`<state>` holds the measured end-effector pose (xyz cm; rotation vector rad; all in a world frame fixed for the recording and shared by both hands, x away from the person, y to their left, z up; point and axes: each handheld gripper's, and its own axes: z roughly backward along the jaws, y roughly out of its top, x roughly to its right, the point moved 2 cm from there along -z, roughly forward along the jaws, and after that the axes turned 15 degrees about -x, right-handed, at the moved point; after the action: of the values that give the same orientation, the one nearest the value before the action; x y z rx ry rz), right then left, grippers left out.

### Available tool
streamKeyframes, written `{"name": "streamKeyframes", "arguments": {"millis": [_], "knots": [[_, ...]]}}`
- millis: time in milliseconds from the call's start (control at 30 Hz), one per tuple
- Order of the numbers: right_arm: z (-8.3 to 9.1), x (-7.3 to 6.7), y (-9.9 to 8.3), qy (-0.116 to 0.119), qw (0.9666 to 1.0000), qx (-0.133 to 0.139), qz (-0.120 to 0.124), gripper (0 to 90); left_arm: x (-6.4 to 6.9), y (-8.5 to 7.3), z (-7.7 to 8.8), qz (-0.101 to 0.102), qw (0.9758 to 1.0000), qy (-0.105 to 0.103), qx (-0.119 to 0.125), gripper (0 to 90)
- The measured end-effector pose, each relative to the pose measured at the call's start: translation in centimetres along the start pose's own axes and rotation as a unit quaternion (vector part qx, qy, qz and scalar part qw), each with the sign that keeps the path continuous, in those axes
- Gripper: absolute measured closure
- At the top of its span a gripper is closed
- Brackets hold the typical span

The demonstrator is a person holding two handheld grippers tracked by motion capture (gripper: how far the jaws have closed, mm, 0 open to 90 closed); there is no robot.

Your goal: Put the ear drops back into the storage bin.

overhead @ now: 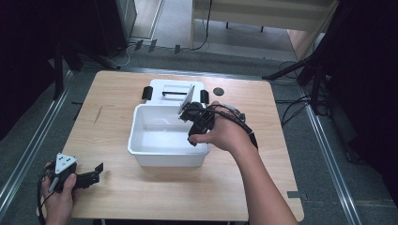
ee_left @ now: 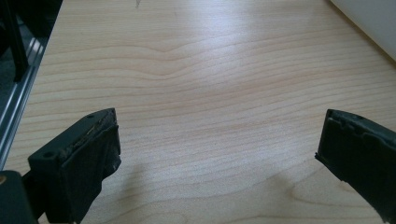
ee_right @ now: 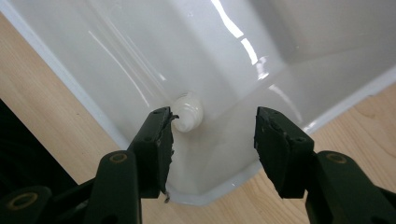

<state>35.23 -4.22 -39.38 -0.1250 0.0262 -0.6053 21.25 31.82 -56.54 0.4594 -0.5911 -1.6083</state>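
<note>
Spread wide just above the small white ribbed cap [ee_right: 187, 113] inside the white plastic tub [overhead: 141, 150], the right claw [ee_right: 212, 140] should centre on it before closing, while the left claw [ee_left: 217, 149] idles open over the pale wooden bench [ee_left: 196, 70].

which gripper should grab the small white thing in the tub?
Right. The right gripper is already inside the white tub, jaws open, with the small white object just beside one jaw. The left gripper rests far off at the table's near-left corner.
</note>
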Motion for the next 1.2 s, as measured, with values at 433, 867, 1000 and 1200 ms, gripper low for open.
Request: {"name": "streamKeyframes", "arguments": {"millis": [433, 867, 1000, 1200], "knots": [[1.4, 2.1, -2.3, -0.009, 0.9990, 0.027, -0.036, 39.2, 0.0, 0.0, 0.0, 0.000, 1.0000, 0.001, 0.001, 0.0], [0.5, 4.7, -5.3, -0.012, 0.9966, 0.040, -0.071, 36.6, 0.0, 0.0, 0.0, -0.001, 1.0000, 0.002, 0.001, 0.0], [0.0, 5.4, -6.2, -0.015, 0.9956, 0.044, -0.081, 35.2, 0.0, 0.0, 0.0, -0.001, 1.0000, 0.002, 0.001, 0.0], [-1.0, 6.6, -7.6, -0.015, 0.9919, 0.064, -0.108, 33.9, 0.1, 0.0, 0.0, -0.001, 1.0000, 0.003, 0.002, 0.0]]}}
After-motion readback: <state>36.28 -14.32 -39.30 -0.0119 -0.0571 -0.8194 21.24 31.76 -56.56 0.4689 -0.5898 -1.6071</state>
